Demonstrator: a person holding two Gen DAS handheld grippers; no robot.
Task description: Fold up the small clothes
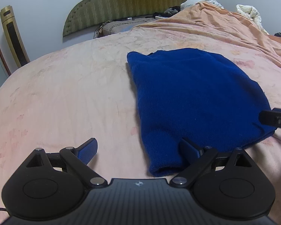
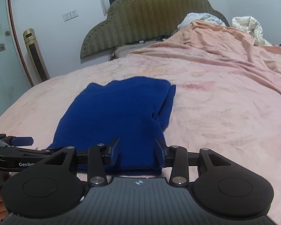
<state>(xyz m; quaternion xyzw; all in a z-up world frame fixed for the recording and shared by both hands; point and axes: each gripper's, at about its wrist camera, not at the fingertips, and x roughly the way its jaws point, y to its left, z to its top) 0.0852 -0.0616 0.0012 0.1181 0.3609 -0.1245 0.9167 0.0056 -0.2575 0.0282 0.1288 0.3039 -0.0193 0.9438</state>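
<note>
A dark blue knit garment (image 1: 193,97) lies folded flat on the pink bedsheet (image 1: 65,97); it also shows in the right wrist view (image 2: 118,116). My left gripper (image 1: 140,150) is open wide at the garment's near left corner, its right finger over the cloth and its left finger on the sheet. My right gripper (image 2: 137,151) is open, its two fingers standing over the garment's near edge with cloth between them. The left gripper shows at the left of the right wrist view (image 2: 22,141), and the right gripper at the right edge of the left wrist view (image 1: 275,120).
A green padded headboard (image 2: 149,18) and pillows stand at the far end. A rumpled peach blanket (image 2: 224,46) covers the right side of the bed. A gold tower fan (image 2: 36,56) stands by the wall on the left.
</note>
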